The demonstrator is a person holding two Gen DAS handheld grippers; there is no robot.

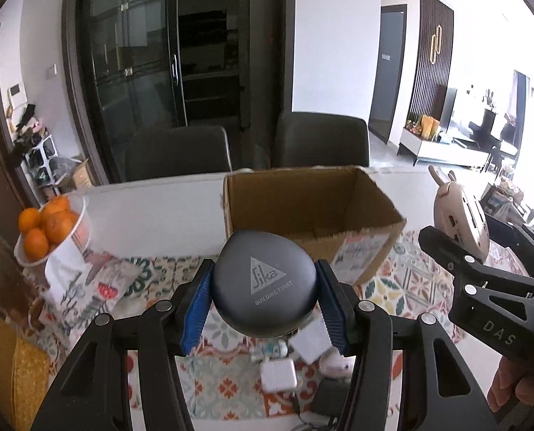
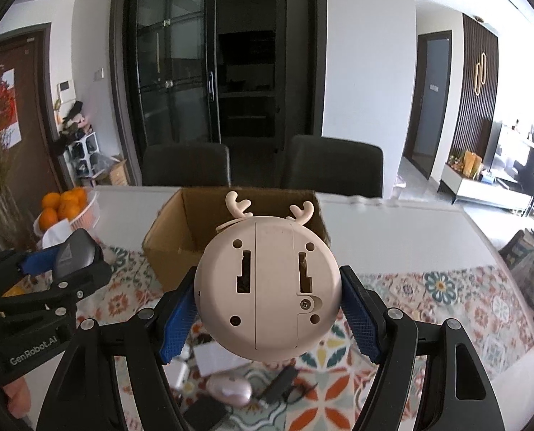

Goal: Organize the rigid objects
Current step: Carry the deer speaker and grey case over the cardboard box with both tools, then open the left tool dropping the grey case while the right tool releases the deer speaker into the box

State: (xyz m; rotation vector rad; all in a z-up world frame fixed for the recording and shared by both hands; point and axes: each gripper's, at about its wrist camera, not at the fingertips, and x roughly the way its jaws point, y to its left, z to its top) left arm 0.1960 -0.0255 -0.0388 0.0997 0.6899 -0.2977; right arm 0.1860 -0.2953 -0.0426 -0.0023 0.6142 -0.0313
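My left gripper (image 1: 263, 301) is shut on a dark grey rounded case (image 1: 265, 282) with a Sika logo, held above the patterned cloth in front of an open cardboard box (image 1: 313, 208). My right gripper (image 2: 267, 309) is shut on a round beige antlered clock (image 2: 267, 287), its back facing the camera, held above the cloth before the same box (image 2: 181, 230). The right gripper with the clock (image 1: 460, 219) shows at the right of the left wrist view. The left gripper with the case (image 2: 73, 256) shows at the left of the right wrist view.
On the cloth below lie a white charger (image 1: 278, 374), a pink mouse (image 2: 229, 389), a dark adapter with cable (image 2: 281, 382) and white items. A bowl of oranges (image 1: 46, 230) stands at the left. Two dark chairs (image 1: 321, 140) stand behind the table.
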